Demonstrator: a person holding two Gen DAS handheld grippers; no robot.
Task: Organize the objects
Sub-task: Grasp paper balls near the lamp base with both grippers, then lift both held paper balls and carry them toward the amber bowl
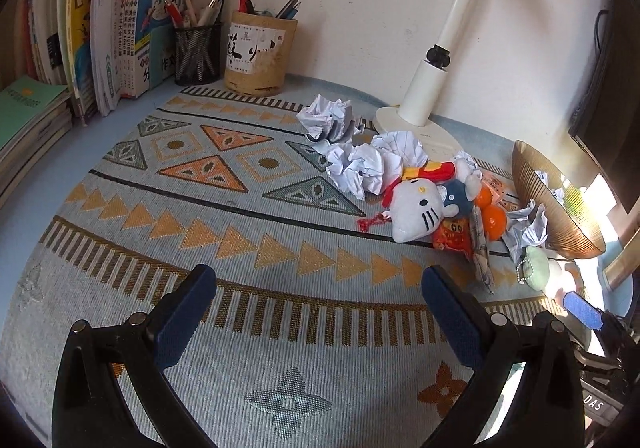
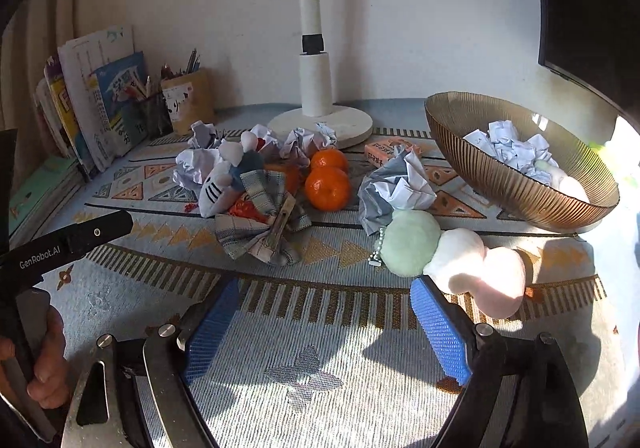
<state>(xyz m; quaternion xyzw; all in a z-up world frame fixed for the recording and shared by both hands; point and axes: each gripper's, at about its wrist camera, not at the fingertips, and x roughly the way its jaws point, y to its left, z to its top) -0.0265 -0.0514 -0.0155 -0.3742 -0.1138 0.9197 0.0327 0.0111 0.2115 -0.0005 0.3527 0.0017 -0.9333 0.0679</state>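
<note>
Fingers of left gripper [image 1: 319, 286] and right gripper [image 2: 325, 298] stood open, empty. Best approach: straddle the plush toy [image 2: 452, 258] squarely, then close gently.

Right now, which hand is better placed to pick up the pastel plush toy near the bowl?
Right. The right gripper stands open with the plush toy just ahead of its right finger. The left gripper faces bare mat, with the toy off at its far right edge.
</note>
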